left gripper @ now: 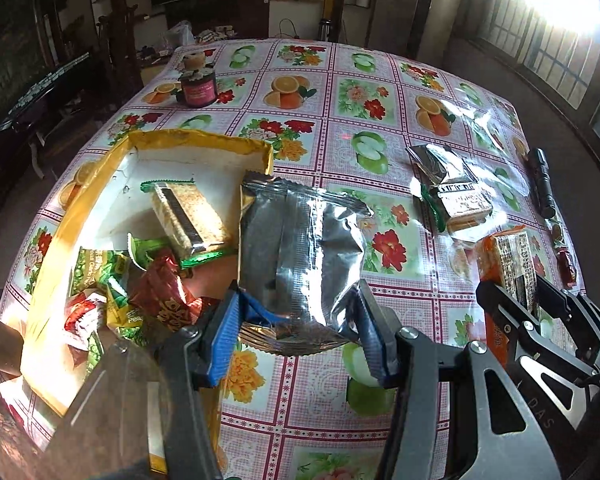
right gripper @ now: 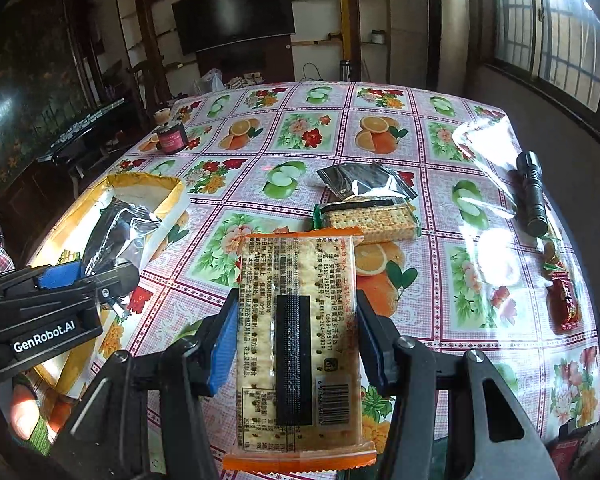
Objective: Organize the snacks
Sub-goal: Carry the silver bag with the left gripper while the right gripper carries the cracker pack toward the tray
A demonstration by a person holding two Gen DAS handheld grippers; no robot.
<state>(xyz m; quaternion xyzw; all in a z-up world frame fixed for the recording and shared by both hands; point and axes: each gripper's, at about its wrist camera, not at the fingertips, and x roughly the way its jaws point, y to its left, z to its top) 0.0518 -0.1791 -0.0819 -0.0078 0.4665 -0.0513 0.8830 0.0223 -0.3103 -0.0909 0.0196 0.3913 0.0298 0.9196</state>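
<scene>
Two grippers, each pinching one snack pack above the flowery table

Left wrist view: the left gripper [left gripper: 296, 328] squeezes one silver pack [left gripper: 300, 256] between its blue pads, right beside the edge of the one yellow box [left gripper: 52, 248], which has many small snacks inside. Two more packs lie out on the tablecloth [left gripper: 308, 128], with lots of bare cloth around them. Right wrist view: the right gripper [right gripper: 296, 340] clamps one orange cracker pack [right gripper: 296, 320] standing up between its pads; one green cracker pack [right gripper: 370, 222] and one black flashlight [right gripper: 532, 196] lie farther off
</scene>
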